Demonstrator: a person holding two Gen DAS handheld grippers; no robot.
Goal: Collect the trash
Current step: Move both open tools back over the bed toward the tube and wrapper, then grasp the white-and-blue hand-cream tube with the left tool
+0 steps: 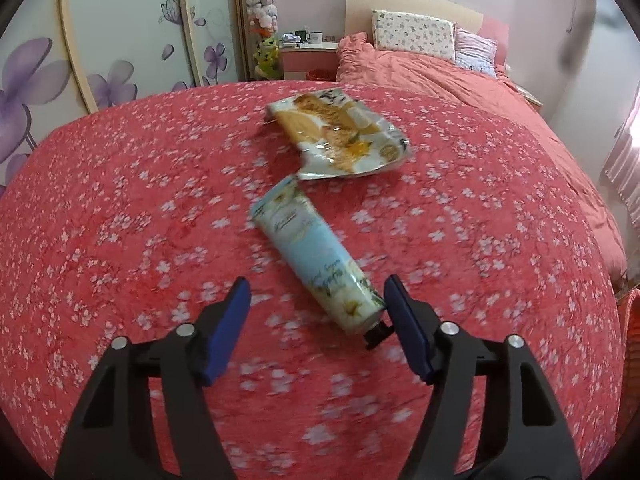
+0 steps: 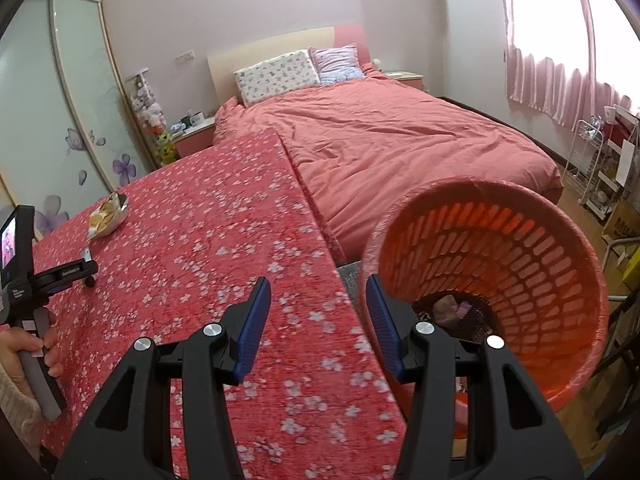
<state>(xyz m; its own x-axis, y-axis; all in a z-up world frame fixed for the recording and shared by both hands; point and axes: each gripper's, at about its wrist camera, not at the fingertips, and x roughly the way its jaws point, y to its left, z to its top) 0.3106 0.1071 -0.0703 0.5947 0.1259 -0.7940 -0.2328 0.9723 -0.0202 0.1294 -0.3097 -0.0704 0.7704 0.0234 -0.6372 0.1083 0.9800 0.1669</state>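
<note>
A pale blue cream tube (image 1: pixel 316 264) lies slanted on the red flowered tablecloth (image 1: pixel 120 240), its black cap toward me. My left gripper (image 1: pixel 318 284) is open just above the tube's lower end. The right pad (image 1: pixel 404 320) is close beside the cap and the left pad stands well clear. A crumpled snack wrapper (image 1: pixel 340 136) lies just beyond the tube. My right gripper (image 2: pixel 317 282) hangs open and empty over the table's right edge, next to an orange slatted basket (image 2: pixel 520 260) with some trash at its bottom. The right wrist view also shows the wrapper (image 2: pixel 106 216) far left.
A person's hand (image 2: pixel 24 352) holds the left gripper's handle at the table's left. A bed with a pink duvet (image 2: pixel 400 140) lies beyond the table. A flowered wardrobe (image 1: pixel 100 40) stands left, a nightstand (image 1: pixel 310 50) behind, and a white rack (image 2: pixel 588 160) far right.
</note>
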